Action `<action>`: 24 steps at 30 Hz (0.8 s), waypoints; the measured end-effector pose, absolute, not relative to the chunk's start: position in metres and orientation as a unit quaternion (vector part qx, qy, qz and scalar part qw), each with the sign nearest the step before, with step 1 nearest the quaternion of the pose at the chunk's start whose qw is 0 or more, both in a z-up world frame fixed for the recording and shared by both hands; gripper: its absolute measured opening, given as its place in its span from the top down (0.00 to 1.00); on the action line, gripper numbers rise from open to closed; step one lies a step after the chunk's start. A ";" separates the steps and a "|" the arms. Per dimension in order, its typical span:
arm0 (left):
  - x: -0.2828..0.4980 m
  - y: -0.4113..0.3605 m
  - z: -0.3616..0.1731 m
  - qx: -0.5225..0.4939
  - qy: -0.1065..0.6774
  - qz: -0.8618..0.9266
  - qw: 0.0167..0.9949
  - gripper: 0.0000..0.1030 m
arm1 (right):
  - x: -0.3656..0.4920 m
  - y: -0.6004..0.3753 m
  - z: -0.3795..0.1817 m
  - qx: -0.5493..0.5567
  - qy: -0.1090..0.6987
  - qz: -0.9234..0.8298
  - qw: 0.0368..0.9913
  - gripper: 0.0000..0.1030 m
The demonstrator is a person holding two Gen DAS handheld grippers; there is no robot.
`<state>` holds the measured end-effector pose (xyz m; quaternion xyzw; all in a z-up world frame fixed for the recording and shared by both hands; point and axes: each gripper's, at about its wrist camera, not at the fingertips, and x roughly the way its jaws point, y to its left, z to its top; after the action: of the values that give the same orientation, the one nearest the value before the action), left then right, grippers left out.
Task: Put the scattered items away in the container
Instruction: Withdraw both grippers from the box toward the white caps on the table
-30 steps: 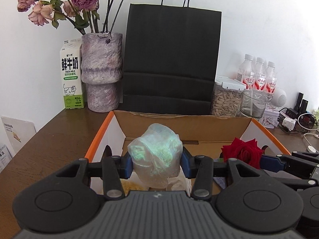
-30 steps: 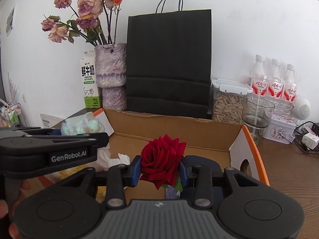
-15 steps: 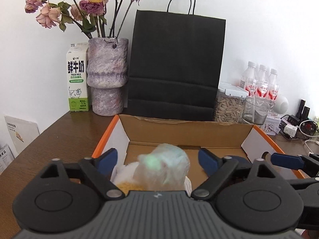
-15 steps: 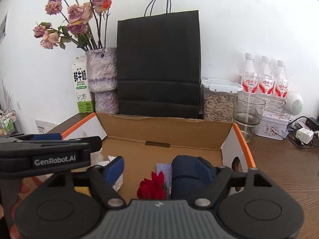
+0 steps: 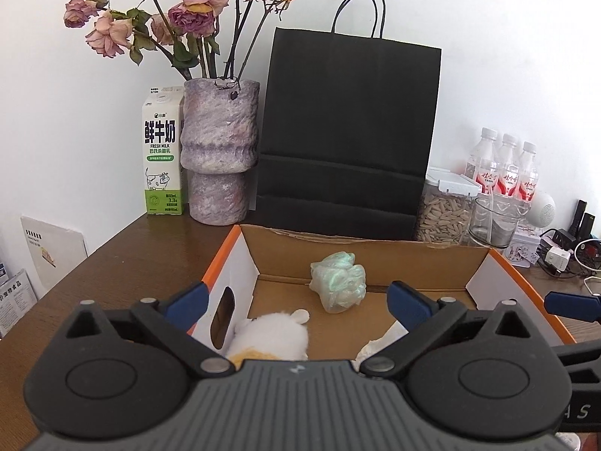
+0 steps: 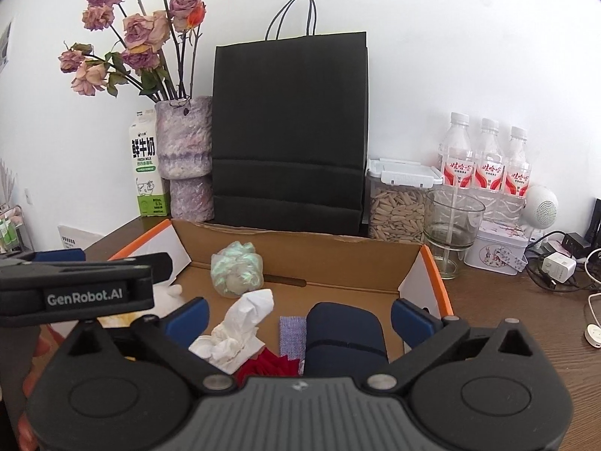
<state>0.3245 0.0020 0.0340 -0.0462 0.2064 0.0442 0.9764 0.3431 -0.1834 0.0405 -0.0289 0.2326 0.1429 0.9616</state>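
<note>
The box (image 5: 477, 253) now holds both items just let go: the left tool (image 5: 296, 300) has just sprung its jaws wide and the green wad (image 5: 338, 282) that was between them lies on the box floor by the far wall, ahead of the empty jaws. The right tool (image 6: 298, 317) has likewise just been opening; the rose (image 6: 266, 366) lies in the box under its near edge, beside a tissue (image 6: 236, 334) and a dark pouch (image 6: 343, 334). Both drops look done.

left gripper (image 5: 296, 302) – jaws wide, empty | right gripper (image 6: 298, 317) – just opened, empty
</note>
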 end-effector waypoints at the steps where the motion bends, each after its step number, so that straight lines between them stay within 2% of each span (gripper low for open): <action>1: 0.324 0.002 0.034 -0.046 0.206 0.044 0.977 0.00 | 0.343 -0.183 0.040 -0.029 0.233 0.142 0.962 0.00; 24: 0.291 0.003 0.042 -0.049 0.189 0.045 0.980 0.00 | 0.314 -0.188 0.042 -0.051 0.225 0.133 0.964 0.00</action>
<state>0.2911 0.0027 0.0420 -0.0488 0.1886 0.0448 0.9798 0.3145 -0.1878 0.0423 -0.0508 0.2246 0.1327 0.9640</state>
